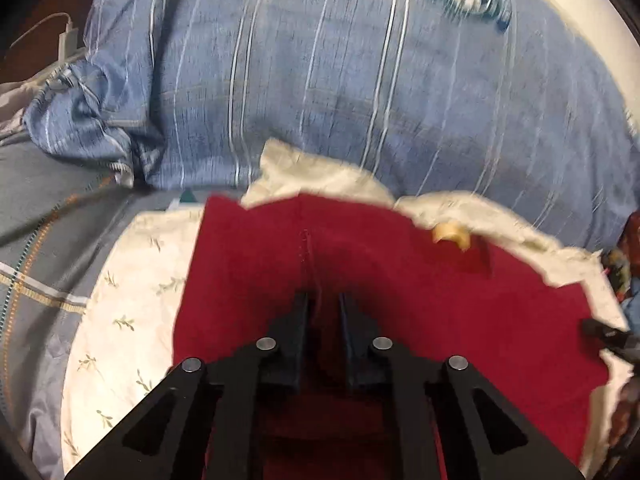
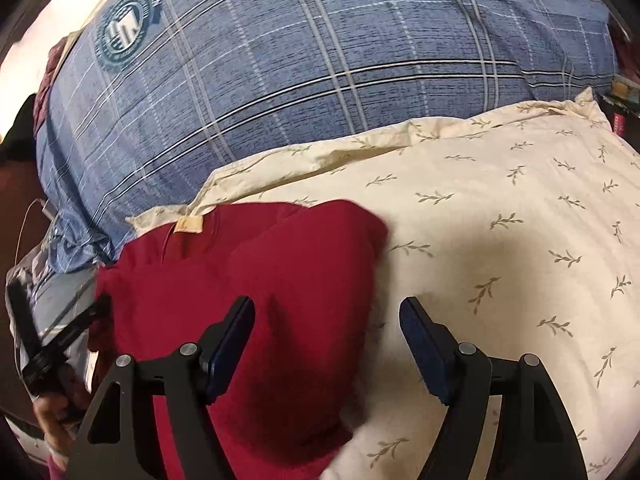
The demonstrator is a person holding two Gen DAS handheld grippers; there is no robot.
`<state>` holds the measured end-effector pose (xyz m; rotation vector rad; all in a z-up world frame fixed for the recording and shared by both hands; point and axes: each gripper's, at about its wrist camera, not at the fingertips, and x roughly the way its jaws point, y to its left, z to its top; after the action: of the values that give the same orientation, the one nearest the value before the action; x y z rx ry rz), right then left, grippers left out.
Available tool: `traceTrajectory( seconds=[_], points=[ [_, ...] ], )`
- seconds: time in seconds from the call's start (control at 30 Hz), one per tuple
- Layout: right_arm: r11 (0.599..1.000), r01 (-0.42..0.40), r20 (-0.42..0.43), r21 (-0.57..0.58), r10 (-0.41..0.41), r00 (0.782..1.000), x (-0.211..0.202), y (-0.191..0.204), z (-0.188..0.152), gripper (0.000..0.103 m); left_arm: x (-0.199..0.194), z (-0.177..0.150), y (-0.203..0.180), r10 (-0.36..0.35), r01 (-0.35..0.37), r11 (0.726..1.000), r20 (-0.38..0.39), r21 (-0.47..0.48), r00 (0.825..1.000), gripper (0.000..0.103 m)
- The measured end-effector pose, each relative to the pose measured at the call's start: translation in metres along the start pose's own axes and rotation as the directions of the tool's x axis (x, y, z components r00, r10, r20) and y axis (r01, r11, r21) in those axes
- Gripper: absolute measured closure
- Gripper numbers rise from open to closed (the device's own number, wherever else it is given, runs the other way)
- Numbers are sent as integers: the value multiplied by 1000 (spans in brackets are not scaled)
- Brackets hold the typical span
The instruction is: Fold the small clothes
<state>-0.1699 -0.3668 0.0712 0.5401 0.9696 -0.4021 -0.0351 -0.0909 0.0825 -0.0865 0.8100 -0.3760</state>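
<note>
A dark red small garment [image 1: 400,280] lies on a cream pillow with a leaf print [image 1: 120,300]. My left gripper [image 1: 324,300] is shut on a ridge of the red cloth near its seam. In the right wrist view the red garment [image 2: 260,280] lies partly folded on the cream pillow [image 2: 500,220], with a tan label [image 2: 188,225] at its far edge. My right gripper [image 2: 326,312] is open and empty, its left finger over the red cloth and its right finger over the pillow. The left gripper [image 2: 100,304] shows at the garment's left edge.
A large blue plaid pillow [image 2: 280,60] with a round crest [image 2: 126,36] lies behind the cream pillow. It shows as blue striped cloth in the left wrist view [image 1: 320,80]. A grey-blue plaid sheet [image 1: 40,240] and a white charger cable [image 1: 66,36] are at the left.
</note>
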Motion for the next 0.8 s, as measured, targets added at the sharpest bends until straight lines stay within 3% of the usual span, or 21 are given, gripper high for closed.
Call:
traceTrajectory(
  seconds=[0.1,0.17,0.33,0.37,0.4,0.43,0.53,0.57,0.63,0.73,0.8],
  points=[
    [1000,1,-1,16,-1,1000,4,-1,6,26,-27,6,2,-36,36,999,64,-2,997,92],
    [1000,-4,-1,14,4,1000,10,1,12,26,-35,3,6,-5,4,1000,80,11,997,92],
    [999,-14,-21,35,15,1000,29,7,19,29,-9,-6,21,66,-68,997,-40,-42,997,91],
    [1000,-5,-17,9,5,1000,31,11,19,35,-4,-7,22,80,-82,996,-59,-46,995,91],
    [999,23,-6,-43,-23,1000,33,17,19,62,1,-7,22,89,-93,995,-76,-45,993,91],
    [991,78,12,-111,-77,997,36,25,20,80,7,-8,18,107,-111,993,-91,-32,990,91],
    [934,278,110,-225,-259,960,43,34,24,80,18,-9,10,150,-151,988,-105,-1,983,89],
    [935,286,98,-211,-271,958,46,28,26,80,20,-9,8,159,-159,987,-104,7,982,88],
    [957,240,63,-161,-233,970,39,18,27,78,21,-9,5,171,-170,985,-100,20,980,87],
    [964,225,108,-139,-211,972,-1,18,18,75,18,-12,6,167,-167,986,-104,9,980,85],
    [979,112,93,-169,-97,991,-24,28,3,75,18,-13,7,171,-170,985,-102,12,980,85]
  ],
)
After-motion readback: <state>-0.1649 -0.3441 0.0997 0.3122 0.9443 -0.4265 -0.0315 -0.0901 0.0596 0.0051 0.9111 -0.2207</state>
